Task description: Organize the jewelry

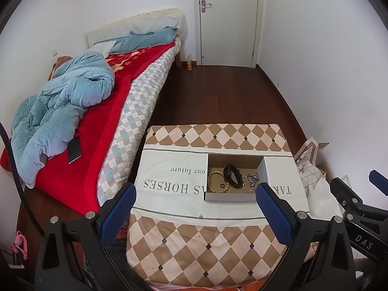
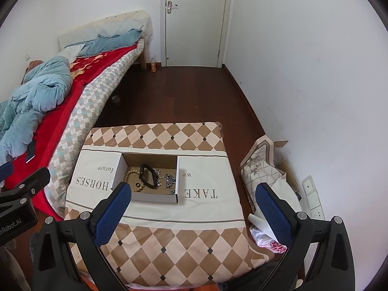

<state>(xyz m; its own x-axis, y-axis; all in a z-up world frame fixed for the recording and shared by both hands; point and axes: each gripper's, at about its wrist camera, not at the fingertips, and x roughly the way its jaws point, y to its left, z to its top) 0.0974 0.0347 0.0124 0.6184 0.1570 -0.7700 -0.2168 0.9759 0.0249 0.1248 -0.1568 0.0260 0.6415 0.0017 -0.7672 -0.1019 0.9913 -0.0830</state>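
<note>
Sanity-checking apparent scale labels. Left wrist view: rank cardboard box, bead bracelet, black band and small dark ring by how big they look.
1. cardboard box
2. bead bracelet and black band: they look alike in span and partly overlap, so I won't rank them
3. small dark ring, clearly the smallest, lying inside the bracelet's loop

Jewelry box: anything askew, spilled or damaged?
Nothing spilled or damaged. The cardboard box sits flat on the checked cloth. Inside, the bead bracelet, black band and silver chain lie crowded, some overlapping. Both grippers hover open, empty.
</note>
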